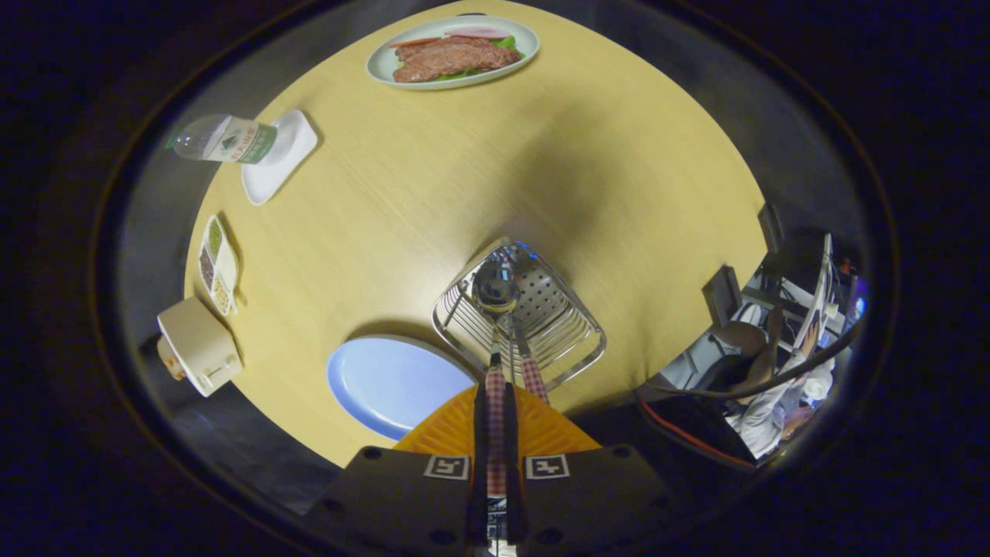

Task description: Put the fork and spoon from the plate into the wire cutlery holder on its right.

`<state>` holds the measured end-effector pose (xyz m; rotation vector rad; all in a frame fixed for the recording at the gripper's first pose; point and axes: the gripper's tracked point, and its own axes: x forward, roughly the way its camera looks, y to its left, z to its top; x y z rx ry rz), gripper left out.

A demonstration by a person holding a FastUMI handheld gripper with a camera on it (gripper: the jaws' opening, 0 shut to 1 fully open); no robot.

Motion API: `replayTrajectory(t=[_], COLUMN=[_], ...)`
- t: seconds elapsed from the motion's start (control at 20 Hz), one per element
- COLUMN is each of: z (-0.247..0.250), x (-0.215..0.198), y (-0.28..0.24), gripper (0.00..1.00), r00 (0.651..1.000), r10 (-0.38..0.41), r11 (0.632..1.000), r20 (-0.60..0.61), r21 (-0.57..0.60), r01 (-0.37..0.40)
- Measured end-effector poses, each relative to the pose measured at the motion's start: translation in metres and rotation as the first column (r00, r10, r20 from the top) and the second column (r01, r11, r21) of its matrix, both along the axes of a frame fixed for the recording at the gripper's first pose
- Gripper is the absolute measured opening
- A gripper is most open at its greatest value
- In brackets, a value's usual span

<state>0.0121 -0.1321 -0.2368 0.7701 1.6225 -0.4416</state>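
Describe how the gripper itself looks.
The gripper has two long narrow fingers set side by side. Each comes out of a dark, flat-topped block with round screw holes and a square black-and-white marker.

Round table (433, 193), pale yellow wood-grain top. On it: blue plate (387, 383) at the near edge, bare; wire cutlery holder (557, 325) just right of the plate, touching or nearly so; pale green oval dish (452, 52) at the far edge, bearing sliced meat and greens; white rectangular tray (280, 158) at the left, with a clear bottle (224, 139) lying partly on it; small divided dish (216, 267) with three fillings, nearer along the left edge; cream box-shaped item (199, 348) beside it, overhanging the rim.
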Motion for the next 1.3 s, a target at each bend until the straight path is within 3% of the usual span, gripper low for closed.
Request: replayTrajectory(t=[0.15,0.4,0.8,1.05,1.3], z=[-0.003,0.008,0.03,0.031,0.033], x=[0.0,-0.006,-0.016,-0.026,-0.021], y=[-0.003,-0.005,-0.002,-0.005,-0.009], gripper=[0.17,1.0,1.0,1.0,1.0], r00=[1.0,0.999,0.995,0.983,0.939], r10=[0.022,-0.007,0.029,0.081,0.142], r11=[1.0,1.0,0.997,0.981,0.947], r20=[0.006,0.04,0.099,0.166,0.314], r21=[0.001,-0.015,-0.073,-0.188,-0.318], r01=[-0.022,0.007,-0.022,-0.049,-0.037])
